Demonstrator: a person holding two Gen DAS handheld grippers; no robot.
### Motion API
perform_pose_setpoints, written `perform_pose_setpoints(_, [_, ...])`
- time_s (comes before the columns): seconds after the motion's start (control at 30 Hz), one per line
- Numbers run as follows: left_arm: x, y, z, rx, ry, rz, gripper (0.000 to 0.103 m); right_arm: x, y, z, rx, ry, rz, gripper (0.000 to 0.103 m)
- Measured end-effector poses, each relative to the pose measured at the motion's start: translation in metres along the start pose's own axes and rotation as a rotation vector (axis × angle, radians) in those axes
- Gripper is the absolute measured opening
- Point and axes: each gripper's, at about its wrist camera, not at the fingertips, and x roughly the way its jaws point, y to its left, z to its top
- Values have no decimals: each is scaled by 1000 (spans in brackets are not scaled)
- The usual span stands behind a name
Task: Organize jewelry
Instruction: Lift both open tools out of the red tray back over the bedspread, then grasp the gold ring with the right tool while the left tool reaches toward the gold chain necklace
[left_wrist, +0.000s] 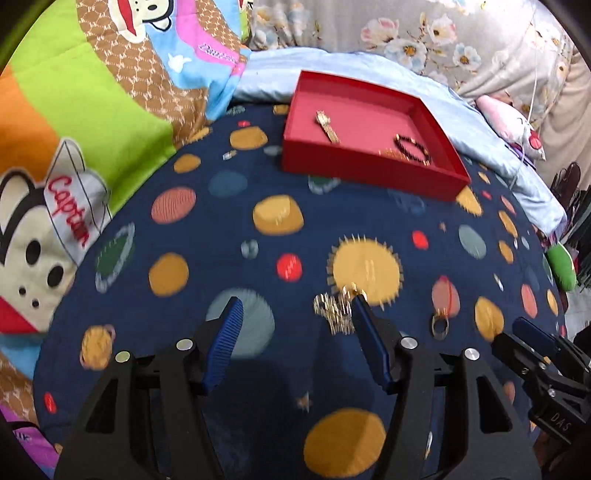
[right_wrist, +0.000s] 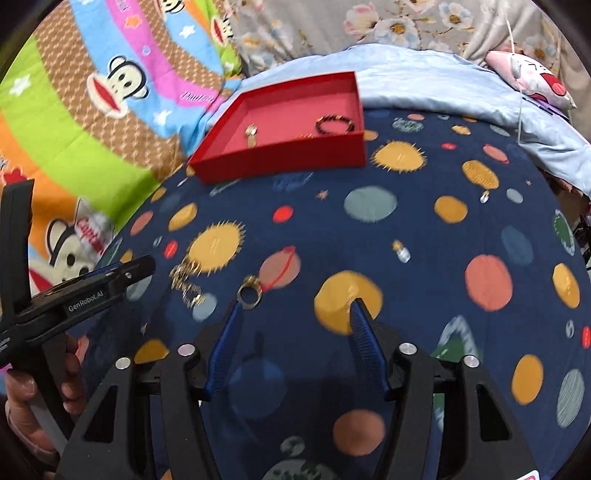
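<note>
Both grippers hang low over a navy bedspread (left_wrist: 207, 236) dotted with planets. The left gripper (left_wrist: 295, 314) has its blue fingers spread wide apart, holding nothing; a blurred gold chain (left_wrist: 334, 308) lies on the cloth just at its right fingertip. The right gripper (right_wrist: 295, 314) is also spread wide and empty, with a gold ring (right_wrist: 250, 294) on the cloth right by its left fingertip. Farther off sits a red tray (left_wrist: 364, 171), already holding a gold watch (left_wrist: 327, 124) at its left and a dark beaded bracelet (left_wrist: 413, 147) at its right. Left of the spread lies a bright cartoon monkey blanket (left_wrist: 92, 103); behind the tray, pale blue bedding (right_wrist: 424, 77) and floral fabric (left_wrist: 424, 40). Nothing lies between the jewelry and the tray but open cloth.
</note>
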Motion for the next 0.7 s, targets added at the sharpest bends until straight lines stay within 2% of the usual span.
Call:
perform_pose_setpoints(0.1, [-1, 0, -12, 2, 11, 4, 59, 3, 8, -4, -20, 6, 8, 50])
perform_pose_setpoints(0.53, [-2, 11, -17, -5, 22, 15, 59, 44, 34, 9, -68, 33, 7, 50])
perform_pose_setpoints(0.63, [-2, 14, -17, -11, 21, 12, 59, 50, 37, 11, -80, 31, -8, 40])
perform_pose_setpoints(0.7, [0, 16, -17, -9, 26, 4, 59, 52, 38, 13, -91, 33, -17, 26])
